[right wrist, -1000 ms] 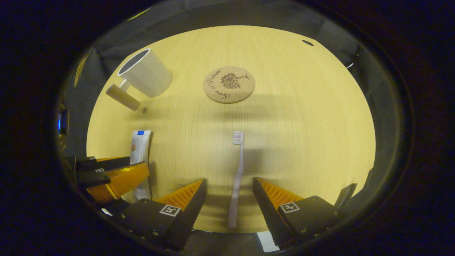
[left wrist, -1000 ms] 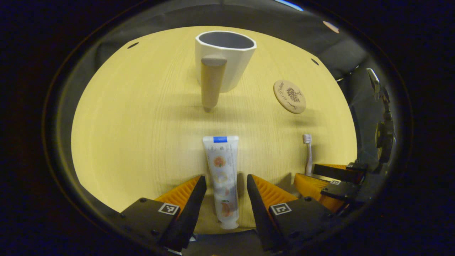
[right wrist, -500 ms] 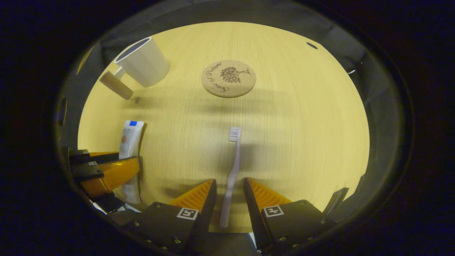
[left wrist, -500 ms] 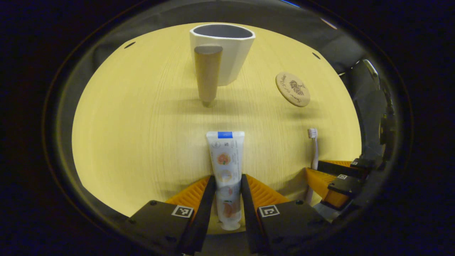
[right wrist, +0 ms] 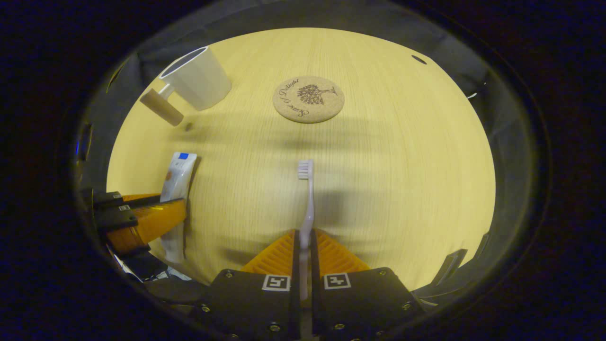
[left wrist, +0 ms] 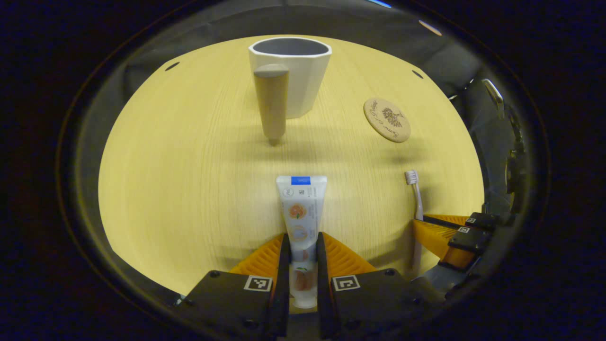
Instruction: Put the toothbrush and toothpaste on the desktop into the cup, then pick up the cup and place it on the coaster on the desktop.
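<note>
Both grippers' jaws have closed, pinching toothpaste (left wrist: 301,215) and toothbrush (right wrist: 307,203) between them.

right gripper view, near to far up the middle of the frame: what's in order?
Right hand-held gripper shut on the toothbrush, bristle end pointing away → bare stretch of desktop → coaster.

Bare desktop (left wrist: 189,180) between toothpaste (left wrist: 301,208) and cup (left wrist: 296,76), cup's wooden handle (left wrist: 271,102) jutting forward, coaster (right wrist: 308,99) unobstructed
</note>
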Available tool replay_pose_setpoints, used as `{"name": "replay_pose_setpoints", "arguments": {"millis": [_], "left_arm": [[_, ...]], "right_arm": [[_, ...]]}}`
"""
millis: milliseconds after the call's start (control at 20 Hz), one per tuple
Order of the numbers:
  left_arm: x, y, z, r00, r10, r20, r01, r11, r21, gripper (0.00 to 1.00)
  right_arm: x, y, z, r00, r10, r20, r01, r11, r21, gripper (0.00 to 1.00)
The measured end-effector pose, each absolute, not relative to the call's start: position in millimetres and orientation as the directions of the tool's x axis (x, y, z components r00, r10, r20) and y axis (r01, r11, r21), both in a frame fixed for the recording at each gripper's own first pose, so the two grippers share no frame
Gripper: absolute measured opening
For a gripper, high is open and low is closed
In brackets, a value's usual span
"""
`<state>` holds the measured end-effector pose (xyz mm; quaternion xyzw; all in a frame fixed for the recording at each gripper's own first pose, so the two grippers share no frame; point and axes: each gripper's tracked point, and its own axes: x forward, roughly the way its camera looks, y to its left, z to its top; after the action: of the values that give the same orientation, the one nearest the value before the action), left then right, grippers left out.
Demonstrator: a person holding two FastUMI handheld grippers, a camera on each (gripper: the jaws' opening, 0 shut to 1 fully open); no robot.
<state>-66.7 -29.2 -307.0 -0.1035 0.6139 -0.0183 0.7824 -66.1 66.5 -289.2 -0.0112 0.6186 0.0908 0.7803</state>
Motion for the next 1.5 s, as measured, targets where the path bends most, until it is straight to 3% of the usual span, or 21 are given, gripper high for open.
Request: {"name": "replay_pose_setpoints", "arguments": {"millis": [50,100,250,350,600,950,1350,1500], "left_arm": [[-66,-30,-308,0.258,-0.159,-0.953,-0.094,0.977,-0.189,0.33],[-67,-30,-307,0.263,-0.161,-0.951,-0.095,0.977,-0.192,0.32],[-61,-29,-306,0.321,-0.168,-0.932,-0.085,0.975,-0.205,0.32],[-63,-28,-305,0.338,-0.170,-0.926,-0.090,0.973,-0.212,0.22],[-61,-18,-297,0.416,-0.163,-0.895,-0.158,0.956,-0.248,0.22],[-49,17,-252,0.591,-0.095,-0.801,-0.211,0.940,-0.268,0.22],[-31,43,-199,0.725,-0.029,-0.688,-0.203,0.946,-0.253,0.22],[-22,49,-184,0.763,-0.015,-0.646,-0.201,0.945,-0.259,0.21]], "right_arm": [[-58,69,-302,0.246,0.133,-0.960,-0.133,0.986,0.103,0.12],[-67,68,-286,0.243,0.138,-0.960,-0.150,0.983,0.104,0.04],[-64,68,-289,0.271,0.155,-0.950,-0.165,0.980,0.113,0.05],[-62,68,-286,0.305,0.183,-0.935,-0.177,0.975,0.133,0.05],[-56,70,-276,0.403,0.268,-0.875,-0.158,0.962,0.222,0.04],[-40,82,-230,0.533,0.378,-0.757,-0.203,0.926,0.320,0.04],[-25,94,-186,0.639,0.438,-0.632,-0.267,0.897,0.352,0.01],[-21,94,-172,0.676,0.443,-0.589,-0.280,0.894,0.350,0.04]]}}
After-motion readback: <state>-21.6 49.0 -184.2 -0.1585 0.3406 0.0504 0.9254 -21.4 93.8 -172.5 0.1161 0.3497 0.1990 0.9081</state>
